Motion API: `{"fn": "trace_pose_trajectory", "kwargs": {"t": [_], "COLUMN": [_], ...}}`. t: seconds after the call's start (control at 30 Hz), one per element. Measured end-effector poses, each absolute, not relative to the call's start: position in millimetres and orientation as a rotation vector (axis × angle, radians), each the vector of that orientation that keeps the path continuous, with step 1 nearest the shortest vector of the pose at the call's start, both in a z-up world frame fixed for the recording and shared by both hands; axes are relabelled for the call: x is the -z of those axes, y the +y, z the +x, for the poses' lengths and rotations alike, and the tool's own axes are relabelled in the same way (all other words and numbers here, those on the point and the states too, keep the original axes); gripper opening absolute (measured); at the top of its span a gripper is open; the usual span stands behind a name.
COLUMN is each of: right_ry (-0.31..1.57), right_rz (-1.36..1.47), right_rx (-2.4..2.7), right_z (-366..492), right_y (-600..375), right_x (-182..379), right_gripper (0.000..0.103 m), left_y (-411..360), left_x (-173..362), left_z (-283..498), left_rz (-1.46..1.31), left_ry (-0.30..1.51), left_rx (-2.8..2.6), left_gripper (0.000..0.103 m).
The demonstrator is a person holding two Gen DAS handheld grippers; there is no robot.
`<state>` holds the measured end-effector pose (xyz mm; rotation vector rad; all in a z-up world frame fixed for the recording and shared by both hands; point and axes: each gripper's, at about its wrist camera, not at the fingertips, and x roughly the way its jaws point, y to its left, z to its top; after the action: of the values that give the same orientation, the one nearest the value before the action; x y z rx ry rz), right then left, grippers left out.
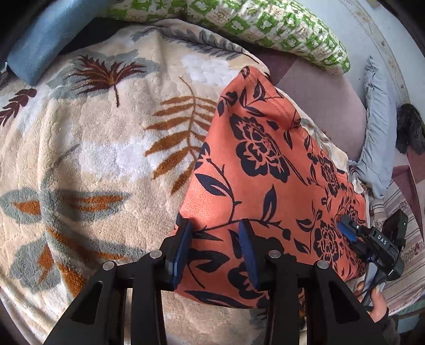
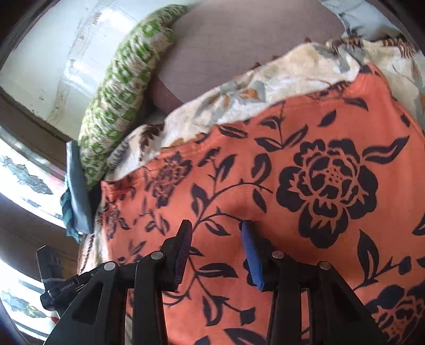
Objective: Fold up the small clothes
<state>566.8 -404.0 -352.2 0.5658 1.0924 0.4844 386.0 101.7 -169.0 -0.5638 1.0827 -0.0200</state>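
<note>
Orange floral garment (image 1: 265,169), apparently smooth knit, lies on plush leaf-patterned blanket (image 1: 93,148) beneath both parted claws (image 1: 215,233) (image 2: 216,233).

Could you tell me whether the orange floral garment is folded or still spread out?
Cannot tell: the orange floral garment lies flat on the leaf-print blanket, no fold line visible.

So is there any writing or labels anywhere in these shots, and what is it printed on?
"DAS": white letters on the black body of the right gripper, seen from the left wrist camera.
Small pale lettering on the black device at the lower left of the right wrist view: too small and blurred to read.
The orange floral garment, the leaf-print blanket and the green checked pillow show patterns only, no words.
</note>
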Motion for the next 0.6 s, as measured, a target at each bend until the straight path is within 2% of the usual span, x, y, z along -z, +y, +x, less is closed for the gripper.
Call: {"fn": "trace_pose_trajectory", "kwargs": {"t": [0.13, 0.3, 0.37, 0.43, 0.6], "right_ry": [1.075, 0.996, 1.000, 0.999, 1.026], "right_rz": [0.477, 0.406, 0.401, 0.394, 0.378], "right_rx": [-0.467, -0.527, -0.543, -0.553, -0.540], "right_z": [560.8, 555.1, 556.1, 554.9, 559.1], "right_y": [-398.9, -375.7, -363.9, -356.8, -357.3], "right_x": [340.4, 307.7, 303.8, 304.3, 319.5], "right_gripper": [0.040, 0.047, 0.047, 0.047, 0.047], "left_y": [114.2, 133.5, 125.0, 103.8, 58.8], "left_x": [168.1, 150.8, 140.2, 130.9, 143.5], "left_z": [384.9, 396.2, 415.9, 439.3, 503.7], "left_rz": [-0.677, -0.839, -0.785, -0.694, -0.529], "left_ry": [1.073, 0.999, 1.019, 1.052, 1.132], "left_rx": [0.074, 0.149, 0.173, 0.216, 0.205], "left_gripper": [0.035, 0.040, 0.041, 0.050, 0.049]}}
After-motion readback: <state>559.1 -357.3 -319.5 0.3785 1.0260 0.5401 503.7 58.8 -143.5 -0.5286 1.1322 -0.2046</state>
